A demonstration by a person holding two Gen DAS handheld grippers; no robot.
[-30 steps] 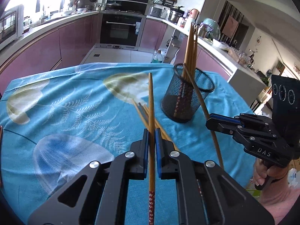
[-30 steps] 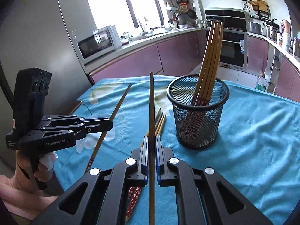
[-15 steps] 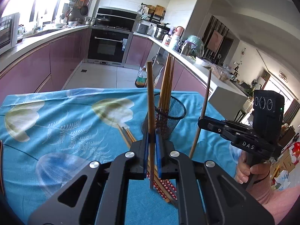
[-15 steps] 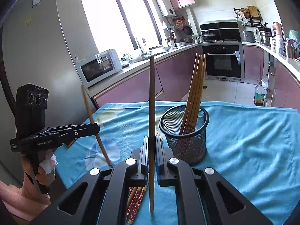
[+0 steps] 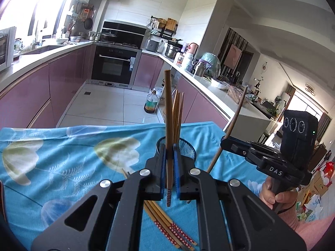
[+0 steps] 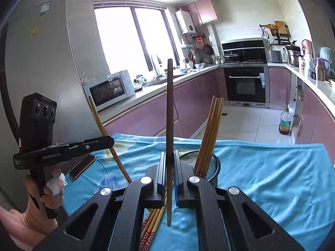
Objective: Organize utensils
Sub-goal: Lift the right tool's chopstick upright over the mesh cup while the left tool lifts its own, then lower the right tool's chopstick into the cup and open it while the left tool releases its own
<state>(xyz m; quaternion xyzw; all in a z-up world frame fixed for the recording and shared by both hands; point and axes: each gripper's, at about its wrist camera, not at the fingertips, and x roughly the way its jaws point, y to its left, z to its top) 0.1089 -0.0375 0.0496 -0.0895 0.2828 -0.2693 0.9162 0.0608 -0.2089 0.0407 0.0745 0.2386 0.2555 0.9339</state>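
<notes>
I have one chopstick (image 5: 168, 129) clamped upright in the left gripper (image 5: 169, 171) at frame centre, another chopstick (image 6: 169, 125) in the right gripper (image 6: 169, 173), jaws closed on each. They're light, stiff, slick wooden sticks with patterned red ends, best pinched mid-shaft. More lie on the table (image 5: 62, 167) at bottom centre, beside the mesh cup (image 6: 213, 167).

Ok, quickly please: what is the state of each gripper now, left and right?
Left gripper: closed on one chopstick, held nearly upright.
Right gripper: closed on another chopstick, also nearly upright.
</notes>
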